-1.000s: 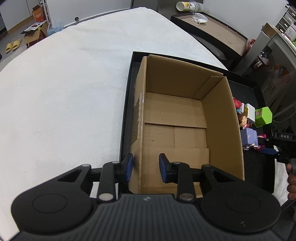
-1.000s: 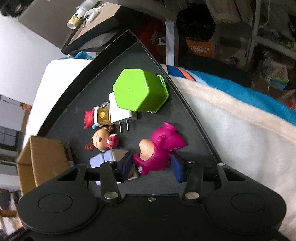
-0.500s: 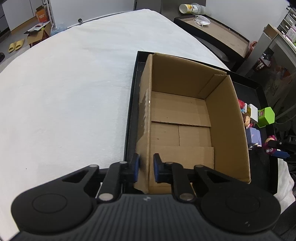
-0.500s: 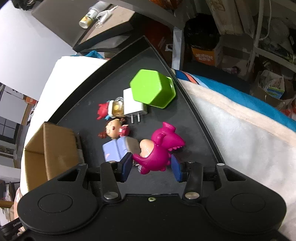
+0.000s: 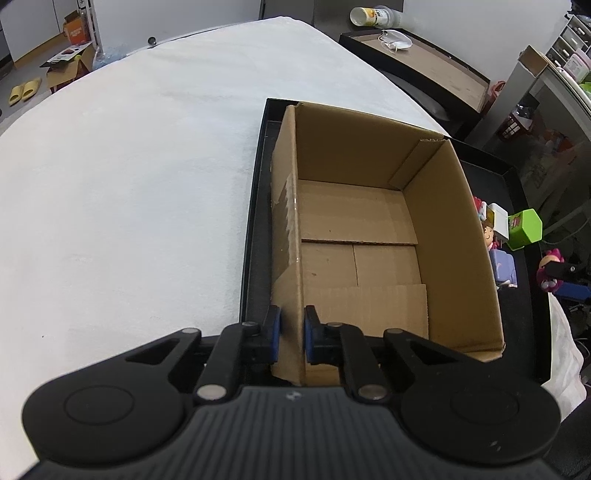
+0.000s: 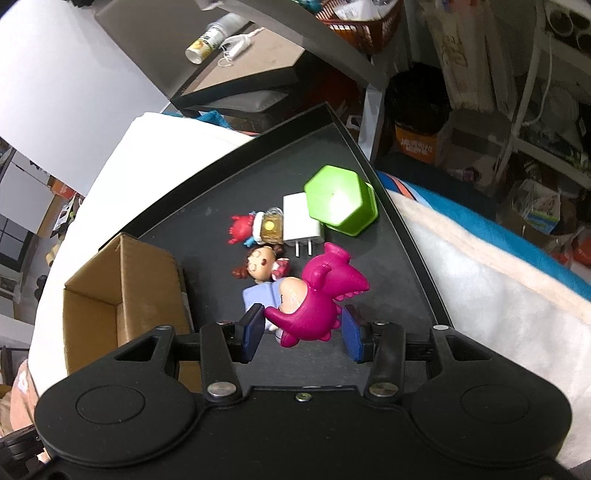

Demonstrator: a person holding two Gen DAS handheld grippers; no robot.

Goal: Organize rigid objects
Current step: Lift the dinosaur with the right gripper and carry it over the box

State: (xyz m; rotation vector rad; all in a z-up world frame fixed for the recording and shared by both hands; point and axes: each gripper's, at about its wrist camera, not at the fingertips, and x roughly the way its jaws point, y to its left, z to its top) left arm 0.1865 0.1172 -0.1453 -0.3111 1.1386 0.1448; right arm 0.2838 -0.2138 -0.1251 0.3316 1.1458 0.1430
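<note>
An open, empty cardboard box (image 5: 373,236) stands on a black tray (image 5: 255,221). My left gripper (image 5: 291,330) is shut on the box's near left wall. My right gripper (image 6: 303,332) is shut on a magenta dinosaur figure (image 6: 317,299) and holds it lifted above the tray (image 6: 221,192). The figure also shows in the left wrist view (image 5: 550,269). On the tray lie a green hexagonal block (image 6: 338,199), a white charger plug (image 6: 301,221), a red crab toy (image 6: 251,229), a girl figurine (image 6: 260,266) and a lilac block (image 6: 258,295). The box also shows in the right wrist view (image 6: 122,288).
The tray sits on a white padded table (image 5: 129,184). A side table (image 5: 424,62) with a bottle (image 5: 369,16) and a face mask stands beyond. Cluttered shelves and boxes (image 6: 480,110) fill the right of the right wrist view.
My left gripper has closed onto the box wall. My right gripper has risen with the dinosaur figure, so the tray and toys look smaller and farther.
</note>
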